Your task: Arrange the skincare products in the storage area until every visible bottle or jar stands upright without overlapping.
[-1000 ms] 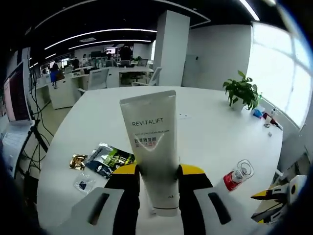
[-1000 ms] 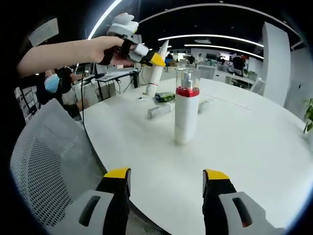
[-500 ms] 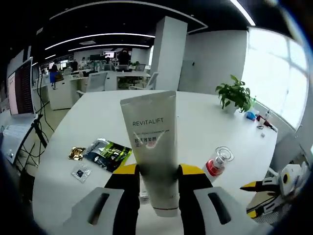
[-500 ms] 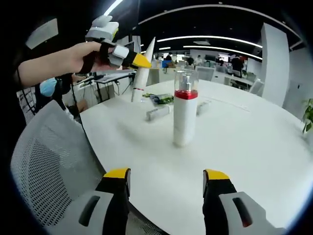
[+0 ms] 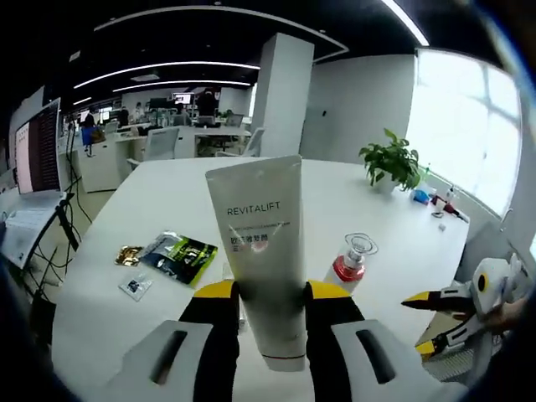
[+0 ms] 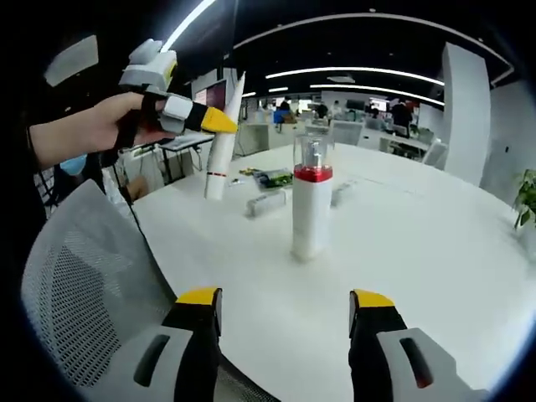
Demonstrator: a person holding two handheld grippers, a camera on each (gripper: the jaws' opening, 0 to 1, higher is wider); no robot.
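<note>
Yellow-tipped fingers (image 5: 219,295) of the left gripper (image 5: 270,293) are clamped on the lower body of a white tube (image 5: 260,243) marked REVITALIFT, held in the air with its cap end down over the near edge of the round white bench (image 5: 335,197). In the right gripper view, that tube hangs at the bench's left edge, clear of the surface. The right gripper (image 6: 285,303) has its fingers (image 6: 199,297) spread apart with nothing between them, low at the near edge, pointing towards a white pump bottle (image 6: 311,198) with a red collar and clear cap that stands upright near the middle.

Setting the tube down well likely means lowering it straight onto its flat cap, on bare bench beside the bottle, and letting go only once it balances; a tube on its cap may tip easily. The free gripper could steady it.

A second tube (image 6: 267,202) lies flat behind the bottle, not yet upright. Foil sachets (image 5: 178,256) lie towards the left edge, and a potted plant (image 5: 390,161) stands at the far edge. A mesh chair (image 6: 79,276) sits close against the near edge.
</note>
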